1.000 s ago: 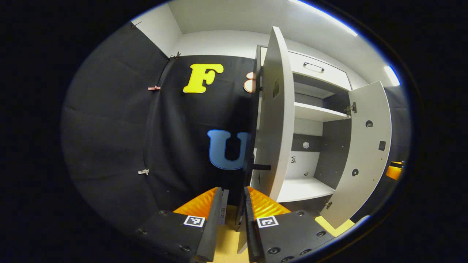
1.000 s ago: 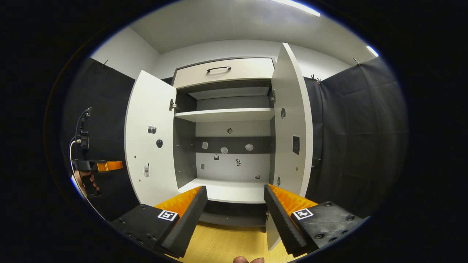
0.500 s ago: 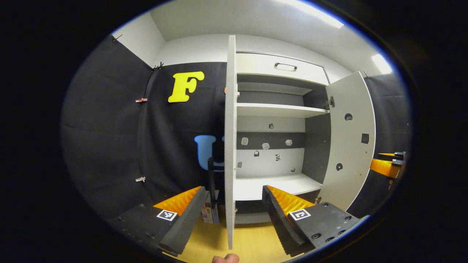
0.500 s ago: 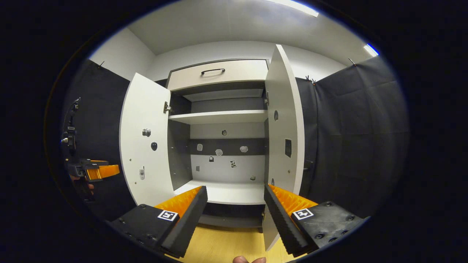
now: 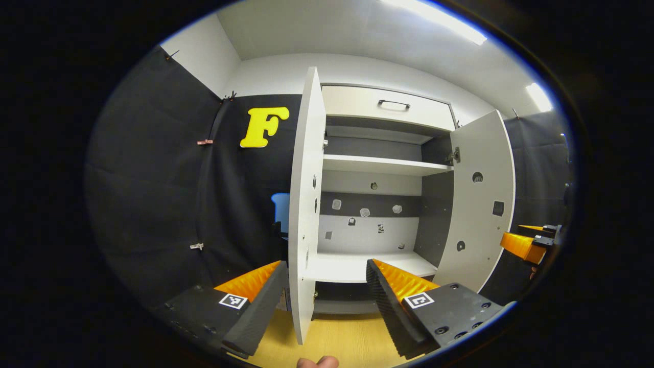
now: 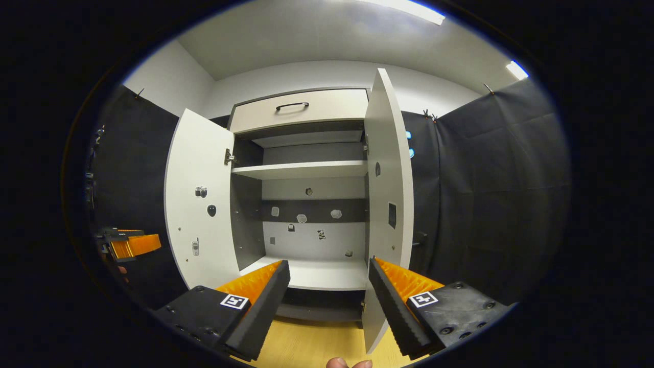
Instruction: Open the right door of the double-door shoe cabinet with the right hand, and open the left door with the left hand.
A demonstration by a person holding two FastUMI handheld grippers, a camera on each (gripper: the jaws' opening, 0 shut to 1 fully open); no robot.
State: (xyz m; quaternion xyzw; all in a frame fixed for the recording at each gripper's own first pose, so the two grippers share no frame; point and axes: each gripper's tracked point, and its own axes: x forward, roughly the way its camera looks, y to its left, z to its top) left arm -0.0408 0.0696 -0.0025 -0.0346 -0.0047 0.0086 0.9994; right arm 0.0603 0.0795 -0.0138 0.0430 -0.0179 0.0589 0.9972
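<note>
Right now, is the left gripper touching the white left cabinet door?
Cannot tell. In the left gripper view the left gripper, jaws open, straddles the white left cabinet door; one finger sits right beside it, no clear gap.

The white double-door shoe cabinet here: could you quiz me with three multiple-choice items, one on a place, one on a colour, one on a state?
1. Where is the black drawer handle?
A. on the floor
B. on the top drawer, above the shelves
C. on the right door

2. What colour is the ribbed back of the fingers?
A. orange
B. green
C. pink

3. How do the white cabinet doors stand?
A. both shut
B. one open
C. both open

B: it sits above the white shelf.
A: orange behind black pads.
C: left and right door swing outward, interior exposed.
</note>
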